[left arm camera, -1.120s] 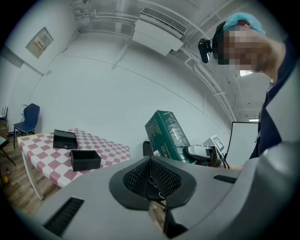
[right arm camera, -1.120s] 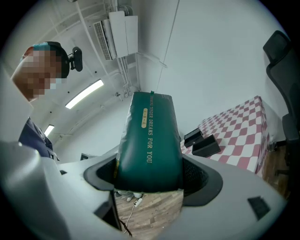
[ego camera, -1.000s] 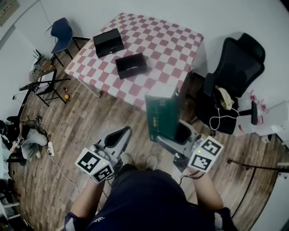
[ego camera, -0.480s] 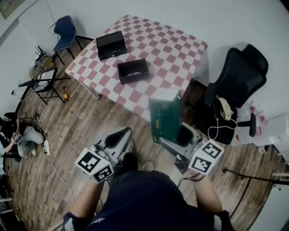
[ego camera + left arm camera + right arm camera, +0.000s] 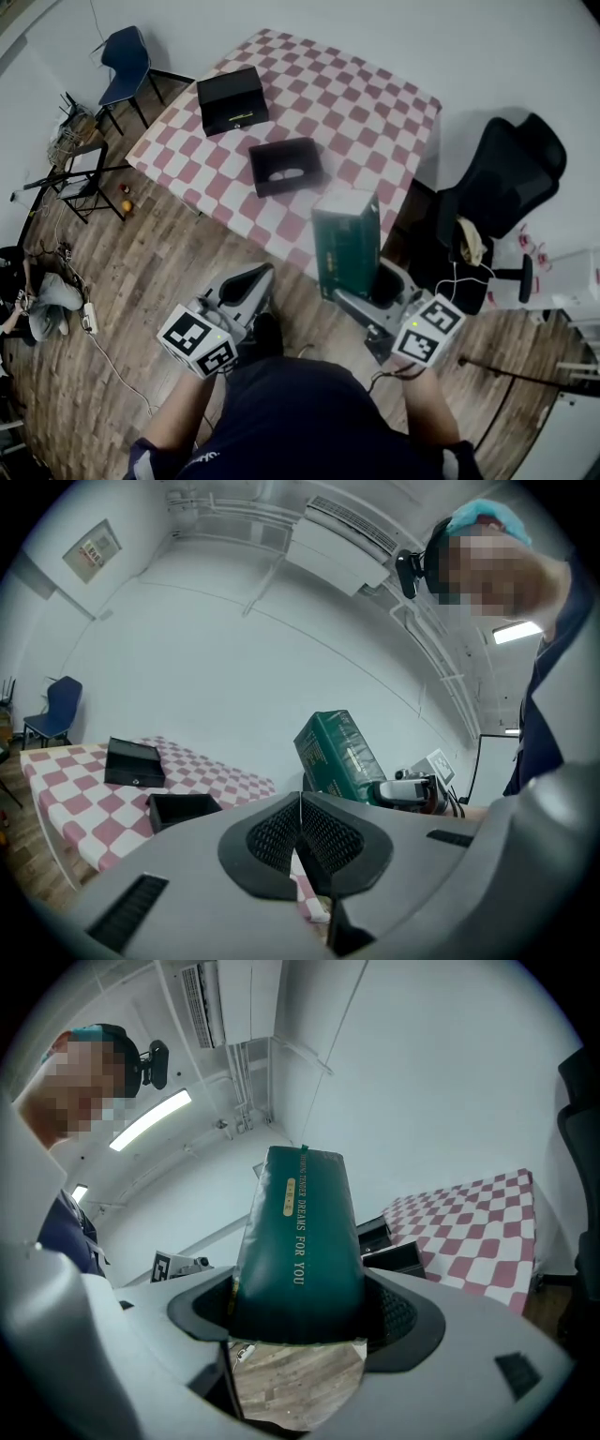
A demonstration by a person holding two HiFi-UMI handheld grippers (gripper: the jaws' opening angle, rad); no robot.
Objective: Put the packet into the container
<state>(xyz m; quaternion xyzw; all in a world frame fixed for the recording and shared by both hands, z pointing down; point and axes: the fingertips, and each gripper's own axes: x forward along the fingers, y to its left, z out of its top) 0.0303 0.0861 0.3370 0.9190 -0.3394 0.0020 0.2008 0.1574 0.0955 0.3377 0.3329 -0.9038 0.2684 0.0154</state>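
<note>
A tall dark green packet (image 5: 346,242) stands upright between the jaws of my right gripper (image 5: 359,292), which is shut on its lower end; the packet (image 5: 298,1246) fills the middle of the right gripper view. An open black container (image 5: 286,166) lies on the checkered table (image 5: 366,103), just beyond the packet; it shows as a low black box (image 5: 183,808) in the left gripper view. My left gripper (image 5: 246,284) hangs over the floor at lower left, jaws pressed together with nothing in them (image 5: 300,827).
A second black box (image 5: 232,99), closed, sits further back on the table. A black office chair (image 5: 497,202) stands right of the table, a blue chair (image 5: 125,61) at the far left. Cables and a stand clutter the wooden floor (image 5: 159,272) on the left.
The table and its boxes have come nearer in the head view. The right gripper has carried the packet forward toward the table's near edge. The left gripper has barely moved.
</note>
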